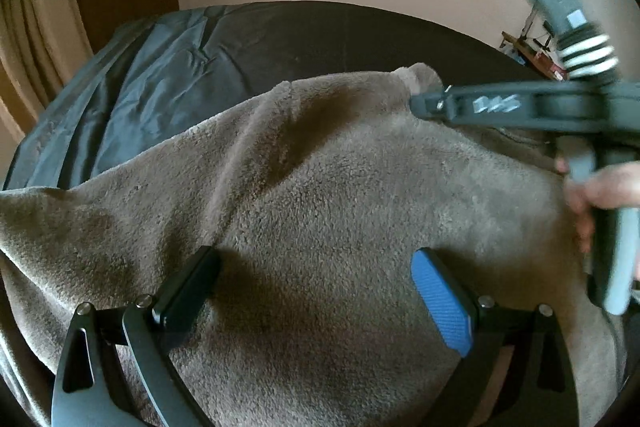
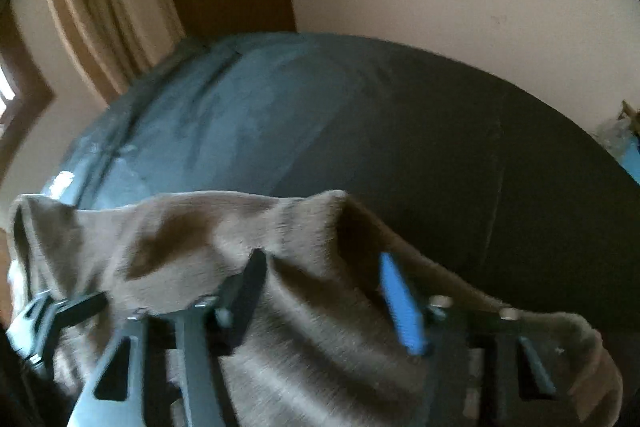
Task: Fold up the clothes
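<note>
Fingers (image 1: 444,303) of both grippers spread wide over fleece garment (image 1: 320,187).

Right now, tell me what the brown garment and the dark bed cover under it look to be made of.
Brown garment: looks like plush fleece, matte, with a short nubby pile and soft rounded folds.
Bed cover: looks like a thin, smooth woven fabric, blue-grey with a slight sheen and sharp creases where light falls; its darker part looks matte. Exact fibre can't be told.

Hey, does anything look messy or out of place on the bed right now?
Only the fuzzy grey-brown fleece garment: it lies rumpled and ridged across the dark bed cover, not flat. Nothing looks spilled or damaged.
</note>
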`<act>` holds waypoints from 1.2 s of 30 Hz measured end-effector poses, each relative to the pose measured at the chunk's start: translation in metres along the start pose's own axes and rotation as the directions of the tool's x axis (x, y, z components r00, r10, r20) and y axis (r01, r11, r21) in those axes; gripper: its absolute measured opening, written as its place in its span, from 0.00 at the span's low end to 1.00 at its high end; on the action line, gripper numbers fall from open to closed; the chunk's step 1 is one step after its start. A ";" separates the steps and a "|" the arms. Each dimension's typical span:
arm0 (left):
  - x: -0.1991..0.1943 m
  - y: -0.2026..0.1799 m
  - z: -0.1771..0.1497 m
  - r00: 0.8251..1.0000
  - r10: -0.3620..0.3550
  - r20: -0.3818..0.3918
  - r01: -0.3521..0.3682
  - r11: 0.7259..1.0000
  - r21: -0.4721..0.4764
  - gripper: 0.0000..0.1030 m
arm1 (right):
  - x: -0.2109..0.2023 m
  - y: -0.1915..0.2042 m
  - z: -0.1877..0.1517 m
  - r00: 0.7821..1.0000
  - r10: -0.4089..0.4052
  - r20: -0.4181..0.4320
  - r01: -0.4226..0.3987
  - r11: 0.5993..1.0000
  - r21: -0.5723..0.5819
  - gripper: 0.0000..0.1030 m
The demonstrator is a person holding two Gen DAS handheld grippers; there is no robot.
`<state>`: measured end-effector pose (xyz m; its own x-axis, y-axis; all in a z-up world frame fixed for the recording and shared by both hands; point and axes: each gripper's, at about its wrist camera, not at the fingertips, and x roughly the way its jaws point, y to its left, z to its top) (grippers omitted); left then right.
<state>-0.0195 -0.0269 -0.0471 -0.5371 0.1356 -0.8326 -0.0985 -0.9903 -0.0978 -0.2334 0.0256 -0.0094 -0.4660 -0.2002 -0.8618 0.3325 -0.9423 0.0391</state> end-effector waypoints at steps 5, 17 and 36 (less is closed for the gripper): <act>0.000 0.001 0.002 1.000 -0.007 0.000 0.007 1.000 -0.008 0.95 | 0.017 0.005 0.009 0.996 -0.085 0.025 0.085 0.996 -0.030 0.47; 0.004 -0.006 0.004 1.000 0.012 0.010 -0.013 1.000 0.026 0.99 | -0.009 -0.005 0.002 0.990 -0.123 0.073 0.123 0.992 -0.001 0.48; 0.006 -0.011 0.004 0.999 0.039 0.022 -0.039 0.999 0.037 0.99 | -0.080 -0.152 -0.120 0.936 -0.345 -0.073 0.352 0.893 0.282 0.49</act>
<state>-0.0251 -0.0153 -0.0484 -0.5586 0.0980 -0.8236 -0.1082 -0.9931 -0.0447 -0.1486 0.2171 -0.0073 -0.4910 0.1577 -0.8568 -0.0980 -0.9872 -0.1256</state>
